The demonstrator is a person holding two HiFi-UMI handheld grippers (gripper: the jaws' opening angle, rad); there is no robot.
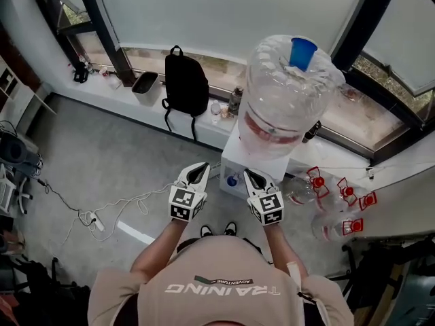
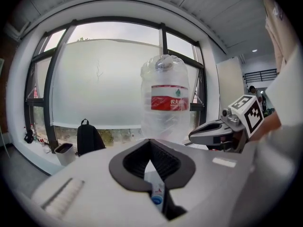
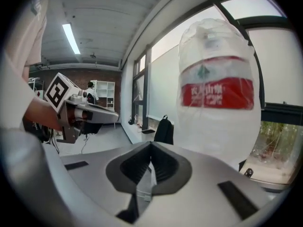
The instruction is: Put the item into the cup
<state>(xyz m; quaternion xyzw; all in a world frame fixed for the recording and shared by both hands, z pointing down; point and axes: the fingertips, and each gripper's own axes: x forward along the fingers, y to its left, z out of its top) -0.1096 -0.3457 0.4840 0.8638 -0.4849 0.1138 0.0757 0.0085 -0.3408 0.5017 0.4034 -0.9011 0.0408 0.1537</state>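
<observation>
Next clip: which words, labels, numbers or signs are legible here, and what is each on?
"TRAINING": large white letters, seen upside down, on the person's beige shirt.
"ADVENTURE": small print on the shirt's dark stripe.
Too blurred to read: white characters on the red label of the large clear water jug.
No words: square black-and-white markers on the left tool and right tool.

We wear a beige short-sleeved T-shirt (image 1: pixel 217 292) with white lettering on the chest, and dark shoes (image 1: pixel 206 231). Our left gripper (image 1: pixel 201 169) and right gripper (image 1: pixel 251 176) have pale grey shells, black ribbed pads (image 2: pixel 165 161), and each a white cube (image 1: pixel 187 203) with black square markers.
</observation>
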